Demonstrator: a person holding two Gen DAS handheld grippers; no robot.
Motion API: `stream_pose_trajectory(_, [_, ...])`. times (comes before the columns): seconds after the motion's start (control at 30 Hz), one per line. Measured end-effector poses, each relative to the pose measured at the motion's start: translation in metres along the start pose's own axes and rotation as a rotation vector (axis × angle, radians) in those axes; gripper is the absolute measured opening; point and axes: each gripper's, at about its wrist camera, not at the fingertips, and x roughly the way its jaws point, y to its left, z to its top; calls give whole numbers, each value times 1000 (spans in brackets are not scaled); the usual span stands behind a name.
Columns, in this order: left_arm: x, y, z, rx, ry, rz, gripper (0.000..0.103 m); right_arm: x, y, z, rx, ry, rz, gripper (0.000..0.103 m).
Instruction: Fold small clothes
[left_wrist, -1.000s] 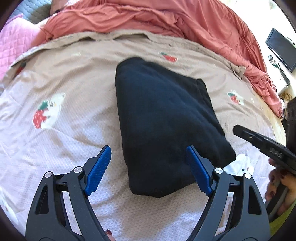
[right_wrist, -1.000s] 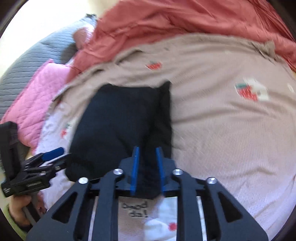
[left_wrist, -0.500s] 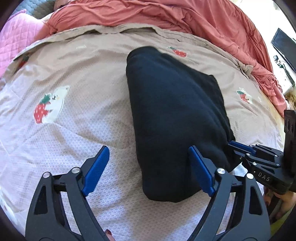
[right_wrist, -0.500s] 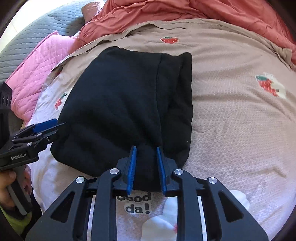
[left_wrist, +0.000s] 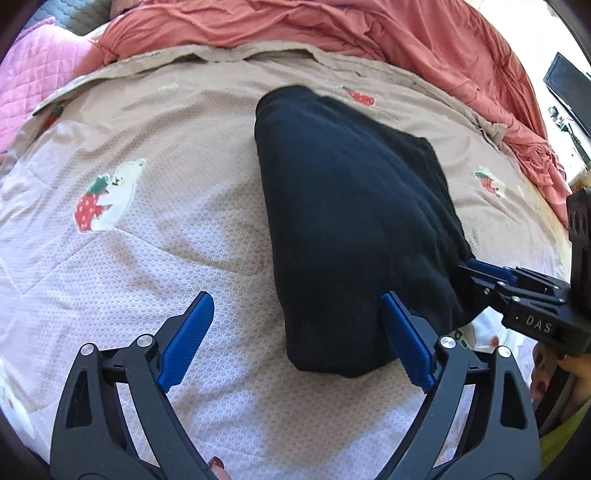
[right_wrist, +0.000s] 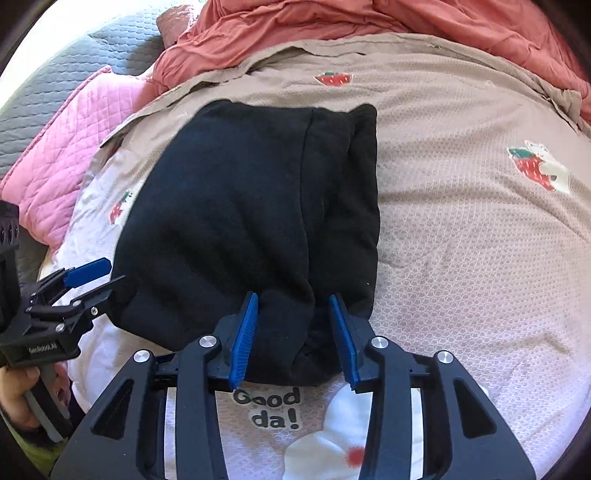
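While your right gripper (right_wrist: 293, 332) spreads its jaws off the near edge of the black garment (right_wrist: 251, 221), cloth between the pads, your left gripper (left_wrist: 295, 339) hangs wide and empty at its left corner. Thick, soft fleece lies folded mid-bed on the waffle-textured bedspread (right_wrist: 461, 240).

light: bright daylight, blown out at far left of right wrist view and far right of left wrist view | shadows: soft, on bedspread (left_wrist: 155, 258) beside black garment (left_wrist: 351, 221), whose folds are nearly lost in darkness | focus: sharp, no motion blur | distortion: strong fisheye bending, dark corner vignette
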Motion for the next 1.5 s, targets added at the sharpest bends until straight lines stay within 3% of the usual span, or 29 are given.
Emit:
stream_pose_trajectory(0.1, [-9, 0, 0, -9, -10, -11, 84, -10, 2, 1, -4, -22, 22, 41])
stream_pose_trajectory(0.37, [-27, -5, 7, -4, -38, -12, 85, -51, 6, 12, -22, -171, 79, 61])
stream_pose_trajectory(0.47, [-36, -7, 11, -5, -53, -19, 89, -53, 2, 9, -53, -247, 79, 69])
stream_pose_trajectory(0.53, [-42, -9, 14, 5, -67, -20, 90, -47, -3, 14, -34, -202, 61, 69])
stream_pose_trajectory(0.57, [-45, -9, 16, 7, -73, -18, 92, -51, -5, 17, -17, -221, 85, 71])
stream_pose_trajectory(0.6, [-48, -10, 18, 5, -85, -18, 93, -57, -8, 19, -3, -250, 112, 83])
stream_pose_trajectory(0.77, [-56, -12, 29, -8, -115, -38, 93, -70, -11, 24, -14, -309, 124, 93])
stream_pose_trajectory(1.5, [-3, 2, 53, -25, -75, -11, 94, -27, -44, 40, 9, -218, 74, 94])
